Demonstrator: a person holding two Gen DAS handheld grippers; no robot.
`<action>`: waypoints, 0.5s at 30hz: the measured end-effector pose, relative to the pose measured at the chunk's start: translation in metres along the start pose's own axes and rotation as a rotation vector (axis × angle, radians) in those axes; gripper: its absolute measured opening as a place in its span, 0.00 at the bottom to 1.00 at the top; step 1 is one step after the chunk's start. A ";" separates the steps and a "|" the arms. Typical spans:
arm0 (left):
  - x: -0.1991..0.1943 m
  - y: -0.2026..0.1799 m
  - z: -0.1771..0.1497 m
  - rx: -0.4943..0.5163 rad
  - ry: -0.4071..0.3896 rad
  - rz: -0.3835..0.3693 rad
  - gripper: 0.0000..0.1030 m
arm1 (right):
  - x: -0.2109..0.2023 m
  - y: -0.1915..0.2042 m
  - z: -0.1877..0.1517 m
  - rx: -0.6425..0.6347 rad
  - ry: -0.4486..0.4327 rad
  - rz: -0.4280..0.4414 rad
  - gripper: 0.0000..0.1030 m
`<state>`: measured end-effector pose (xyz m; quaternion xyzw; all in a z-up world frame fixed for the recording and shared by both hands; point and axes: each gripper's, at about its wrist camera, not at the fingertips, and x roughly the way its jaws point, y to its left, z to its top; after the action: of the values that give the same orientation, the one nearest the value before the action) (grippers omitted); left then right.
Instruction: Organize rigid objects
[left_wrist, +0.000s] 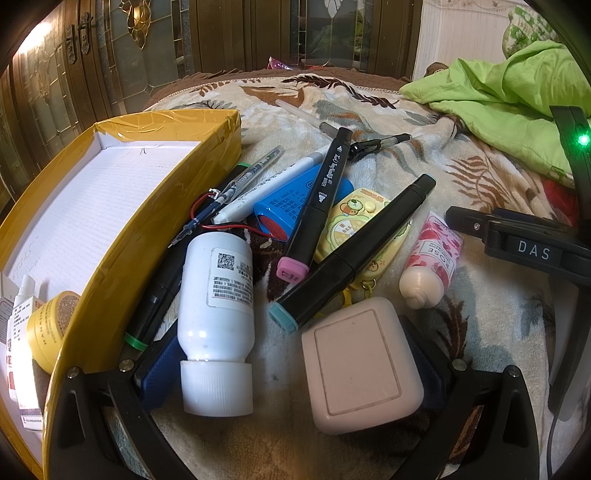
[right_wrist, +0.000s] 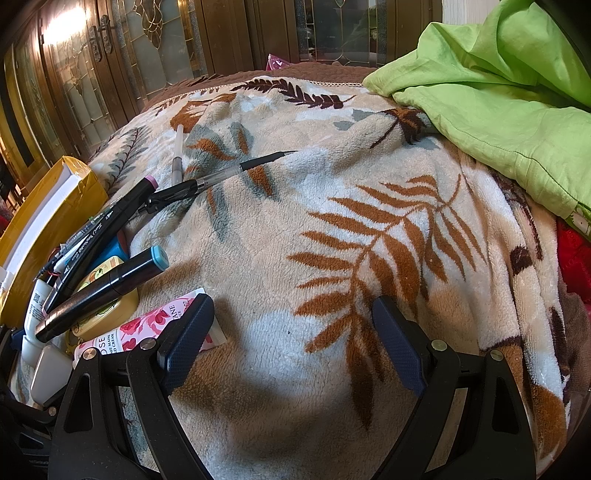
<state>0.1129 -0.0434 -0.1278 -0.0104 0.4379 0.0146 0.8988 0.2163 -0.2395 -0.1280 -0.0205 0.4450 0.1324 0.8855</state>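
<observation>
Our left gripper (left_wrist: 291, 373) is spread wide around the white bottle (left_wrist: 216, 314) and beige case (left_wrist: 360, 365), gripping nothing. Bottle's long axis points straight from the fingers, beside the yellow box (left_wrist: 122, 254). Right gripper (right_wrist: 291, 347): open, empty, farther off.

The left hand-held gripper (left_wrist: 291, 373) stands open around a white bottle (left_wrist: 216, 314) and a beige case (left_wrist: 360, 365), beside a yellow box (left_wrist: 122, 258)

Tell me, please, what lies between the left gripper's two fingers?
In the left wrist view, the left gripper straddles a white plastic bottle lying on its side and a pale pink rounded square case.
</observation>
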 end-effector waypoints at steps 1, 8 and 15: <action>0.000 0.000 0.001 0.000 0.000 0.000 1.00 | 0.000 0.000 0.000 0.000 0.000 0.000 0.86; 0.000 0.000 0.000 0.000 -0.001 0.000 1.00 | 0.000 0.000 0.000 0.000 0.000 0.000 0.86; 0.000 0.000 0.000 -0.001 -0.001 0.000 1.00 | 0.000 0.000 0.000 0.000 0.000 0.000 0.86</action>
<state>0.1131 -0.0438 -0.1282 -0.0107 0.4375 0.0147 0.8990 0.2163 -0.2396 -0.1281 -0.0205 0.4450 0.1326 0.8854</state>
